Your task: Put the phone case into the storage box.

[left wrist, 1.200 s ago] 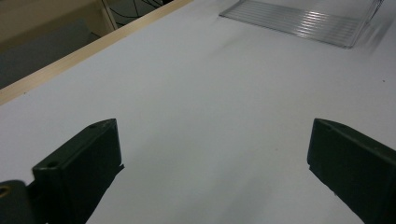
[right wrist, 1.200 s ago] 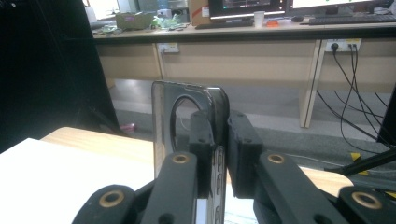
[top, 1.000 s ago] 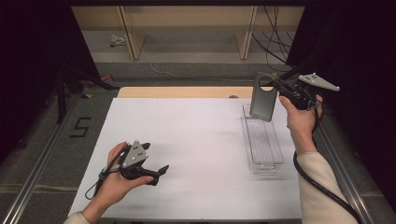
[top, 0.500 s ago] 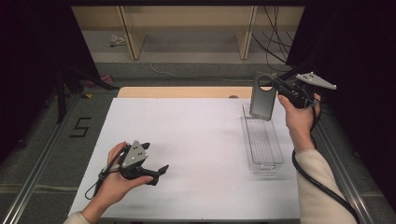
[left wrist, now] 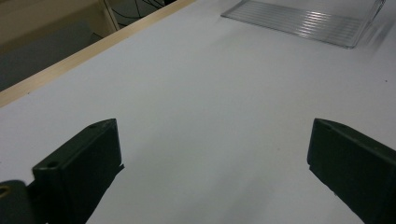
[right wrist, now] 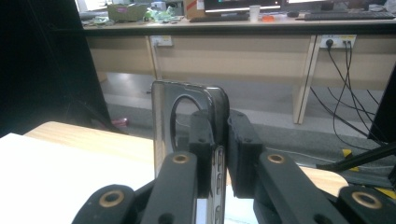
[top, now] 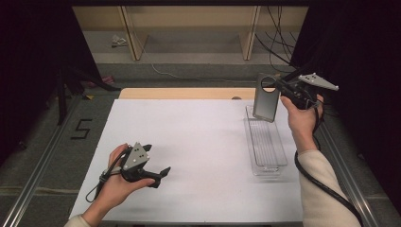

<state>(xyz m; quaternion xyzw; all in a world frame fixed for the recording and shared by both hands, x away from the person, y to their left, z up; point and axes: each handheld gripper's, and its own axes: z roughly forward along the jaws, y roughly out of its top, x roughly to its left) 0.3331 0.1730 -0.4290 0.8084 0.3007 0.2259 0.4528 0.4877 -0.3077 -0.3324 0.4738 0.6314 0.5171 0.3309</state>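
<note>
My left gripper rests low on the white table sheet, near the front left corner, held in my left hand. In the left gripper view its two black jaws stand wide apart with bare white surface between them.

Further right, a clear ribbed plastic tray lies lengthwise near the table's right edge; its far end also shows at the top of the left gripper view.

Above the far end of that tray, my right gripper is clamped on a dark, translucent phone case with a round cut-out. The case hangs upright in the air, its lower edge just over the tray, though I cannot quite tell from the high view whether it touches the rim. In the right gripper view the jaws press narrowly on the case's edge, one pad on each face. My right hand holds the gripper at the table's far right.
</note>
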